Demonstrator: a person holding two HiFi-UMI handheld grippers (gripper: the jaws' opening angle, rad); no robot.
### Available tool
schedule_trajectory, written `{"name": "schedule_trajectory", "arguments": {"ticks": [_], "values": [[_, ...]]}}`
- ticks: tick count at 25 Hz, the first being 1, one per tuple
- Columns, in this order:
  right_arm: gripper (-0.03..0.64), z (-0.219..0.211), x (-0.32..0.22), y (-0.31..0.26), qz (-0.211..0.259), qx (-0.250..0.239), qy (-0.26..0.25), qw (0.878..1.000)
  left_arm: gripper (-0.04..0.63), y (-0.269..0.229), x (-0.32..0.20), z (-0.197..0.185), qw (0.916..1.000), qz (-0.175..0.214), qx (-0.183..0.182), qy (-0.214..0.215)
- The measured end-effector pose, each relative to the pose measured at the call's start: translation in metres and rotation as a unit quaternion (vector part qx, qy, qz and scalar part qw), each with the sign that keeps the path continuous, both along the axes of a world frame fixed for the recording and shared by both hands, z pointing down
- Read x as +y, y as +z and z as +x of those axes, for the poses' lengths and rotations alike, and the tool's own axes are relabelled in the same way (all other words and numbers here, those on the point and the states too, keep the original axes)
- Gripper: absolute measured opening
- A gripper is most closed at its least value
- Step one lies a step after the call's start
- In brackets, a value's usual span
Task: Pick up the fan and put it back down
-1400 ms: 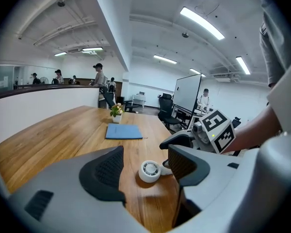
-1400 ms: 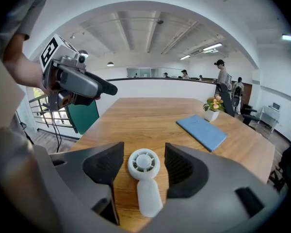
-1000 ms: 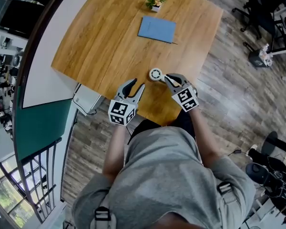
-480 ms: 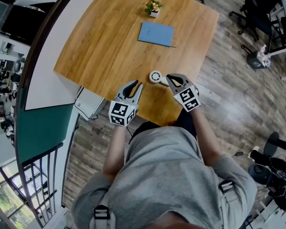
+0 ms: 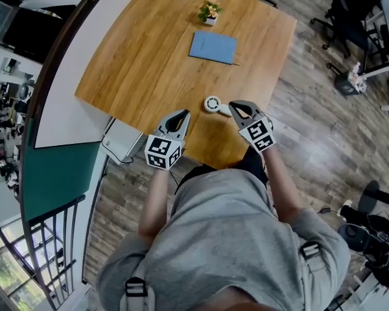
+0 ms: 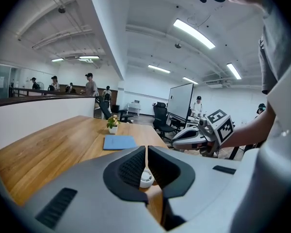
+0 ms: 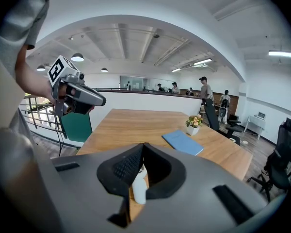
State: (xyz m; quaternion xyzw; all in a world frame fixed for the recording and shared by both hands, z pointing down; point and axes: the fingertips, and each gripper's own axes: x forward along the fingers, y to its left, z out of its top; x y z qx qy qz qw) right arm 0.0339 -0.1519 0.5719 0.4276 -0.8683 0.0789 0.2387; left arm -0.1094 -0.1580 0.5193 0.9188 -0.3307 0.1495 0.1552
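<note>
The small white fan [image 5: 212,103] lies flat on the wooden table [image 5: 149,57] near its front edge, handle pointing toward my right gripper [image 5: 233,105]. That gripper hovers just above the handle's end, jaws shut and empty; in the right gripper view the white handle [image 7: 138,188] shows below the meeting fingertips [image 7: 144,147]. My left gripper [image 5: 185,114] hangs to the fan's left, apart from it, its jaws closing to a thin slit with nothing between. The left gripper view shows the fan [image 6: 145,179] beyond the jaws and the right gripper [image 6: 177,139] further off.
A blue notebook [image 5: 212,47] and a small potted plant [image 5: 209,10] sit at the table's far side. The table's near edge runs right under both grippers. Office chairs [image 5: 353,11] stand on the wood floor to the right; a railing [image 5: 45,238] is at the left.
The left jaws went from open to nearly closed. The right jaws closed fully and that gripper lifted slightly off the fan's handle. The fan stayed where it lies.
</note>
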Motion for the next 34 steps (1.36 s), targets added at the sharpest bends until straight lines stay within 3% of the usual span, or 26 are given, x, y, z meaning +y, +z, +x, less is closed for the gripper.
{"name": "schedule_trajectory", "arguments": {"ticks": [20, 34], "values": [[0.005, -0.018, 0.002, 0.0, 0.002, 0.015, -0.032, 0.999, 0.032, -0.004, 0.019, -0.041, 0.998, 0.0, 0.003, -0.064], [0.005, -0.009, 0.008, 0.0, 0.004, 0.02, -0.041, 0.999, 0.032, -0.006, 0.029, -0.033, 0.9969, 0.004, -0.004, -0.078]]}}
